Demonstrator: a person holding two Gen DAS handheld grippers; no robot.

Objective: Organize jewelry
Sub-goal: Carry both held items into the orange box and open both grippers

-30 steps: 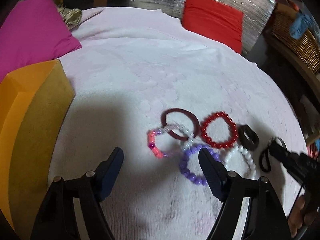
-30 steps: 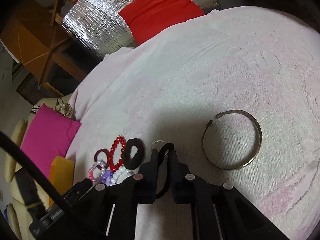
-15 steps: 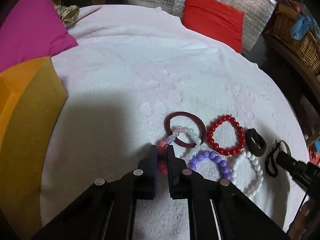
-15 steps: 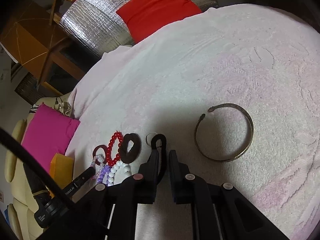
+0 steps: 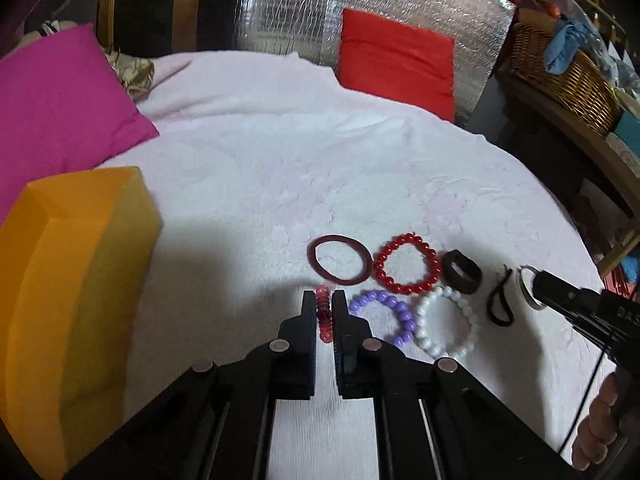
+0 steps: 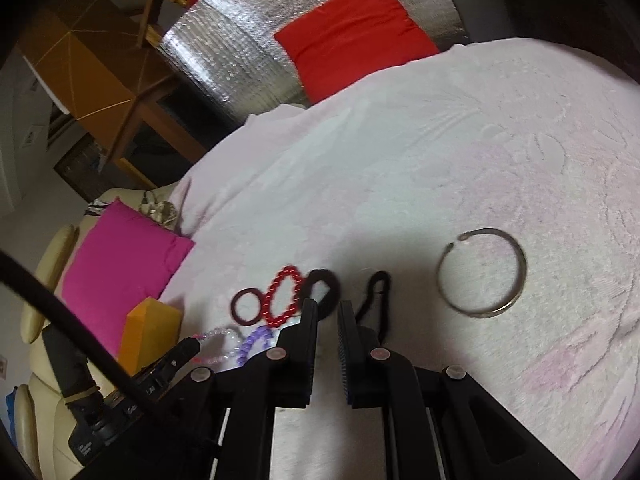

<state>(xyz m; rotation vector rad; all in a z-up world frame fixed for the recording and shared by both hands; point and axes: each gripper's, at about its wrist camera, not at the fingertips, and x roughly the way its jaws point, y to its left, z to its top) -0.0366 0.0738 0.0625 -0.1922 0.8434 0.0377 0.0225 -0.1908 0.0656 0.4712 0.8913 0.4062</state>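
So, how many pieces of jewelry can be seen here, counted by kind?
Bead bracelets: 4 (red, purple, white, pink)
Plain bands: 2 (maroon, dark brown)
Metal bangle: 1
Black cord with a ring: 1
Total: 8

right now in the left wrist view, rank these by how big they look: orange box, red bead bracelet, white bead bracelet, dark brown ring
1. orange box, by far the largest, though nearest the camera.
2. red bead bracelet and white bead bracelet: too alike to rank.
3. dark brown ring, the smallest.
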